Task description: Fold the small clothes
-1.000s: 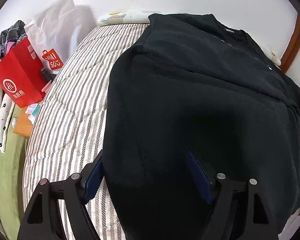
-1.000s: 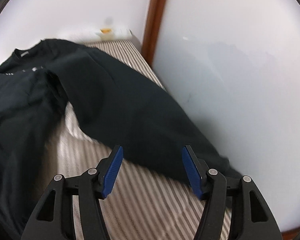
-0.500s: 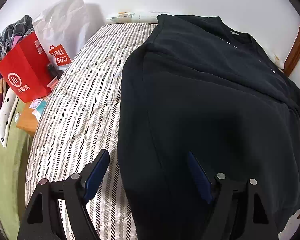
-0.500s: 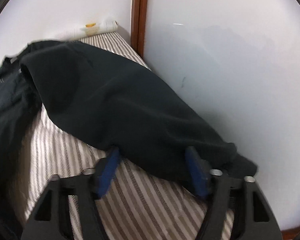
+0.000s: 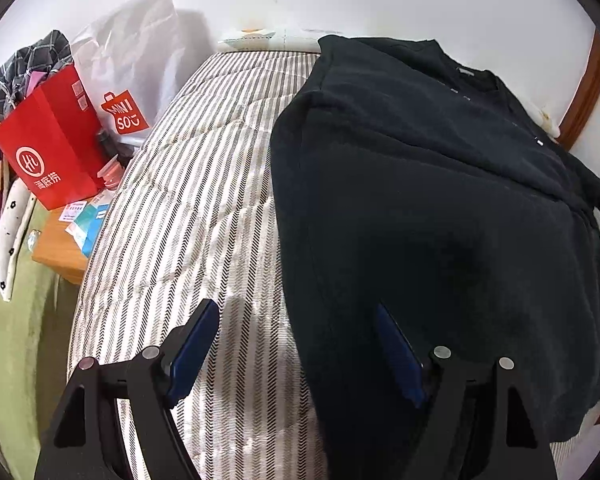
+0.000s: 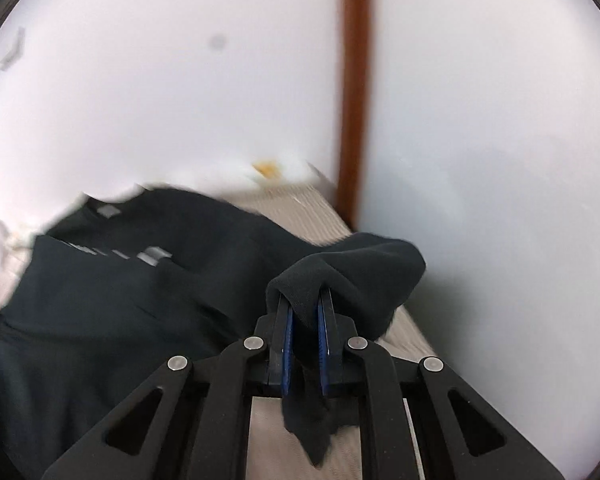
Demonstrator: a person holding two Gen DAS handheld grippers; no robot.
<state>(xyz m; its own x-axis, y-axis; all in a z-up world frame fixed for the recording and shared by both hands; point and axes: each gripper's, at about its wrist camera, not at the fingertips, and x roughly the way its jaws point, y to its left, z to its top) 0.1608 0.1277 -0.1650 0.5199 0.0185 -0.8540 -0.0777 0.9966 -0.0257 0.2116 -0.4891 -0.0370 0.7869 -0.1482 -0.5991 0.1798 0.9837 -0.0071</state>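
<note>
A black long-sleeved shirt [image 5: 440, 216] lies spread on the striped bed [image 5: 188, 216], its collar at the far end. My left gripper [image 5: 296, 344] is open just above the shirt's near left edge, one blue pad over the stripes and the other over the cloth. In the right wrist view my right gripper [image 6: 306, 316] is shut on the end of the shirt's sleeve [image 6: 352, 276] and holds it lifted above the bed [image 6: 304, 212], close to the white wall. The rest of the shirt [image 6: 100, 312] lies to the left, blurred.
A red paper bag [image 5: 48, 152] and a white Miniso bag [image 5: 128, 76] stand left of the bed on a wooden stand [image 5: 60, 248]. Clothes [image 5: 28, 64] are piled behind them. A brown door frame [image 6: 354, 88] runs up the wall at the bed's far right corner.
My right gripper has gone from open over the sleeve to shut on its end and has lifted it. My left gripper has shifted left off the shirt's body, toward its edge, still open.
</note>
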